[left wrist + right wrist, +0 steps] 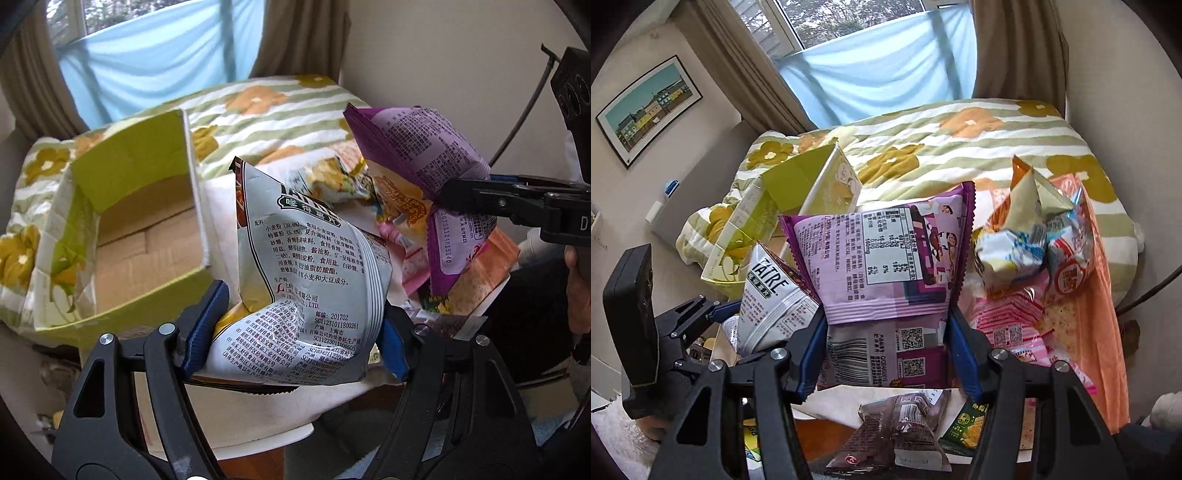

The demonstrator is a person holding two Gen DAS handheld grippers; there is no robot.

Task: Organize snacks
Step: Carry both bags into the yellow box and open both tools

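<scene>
Silver packet [310, 273] between left tongs [295, 332]

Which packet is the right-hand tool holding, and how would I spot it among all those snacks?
Start at the flowered bedspread; in front of it lies a heap of snack bags. The right tool clamps the purple packet upright above that heap. It is the only purple one, with a white nutrition table on its back, unlike the silver bag beside it.

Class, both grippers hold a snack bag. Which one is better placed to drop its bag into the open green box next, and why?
Left. The left gripper, shut on the silver bag, sits right beside the green box, whose open mouth faces it. The right gripper, holding the purple bag, is farther over the snack pile.
</scene>
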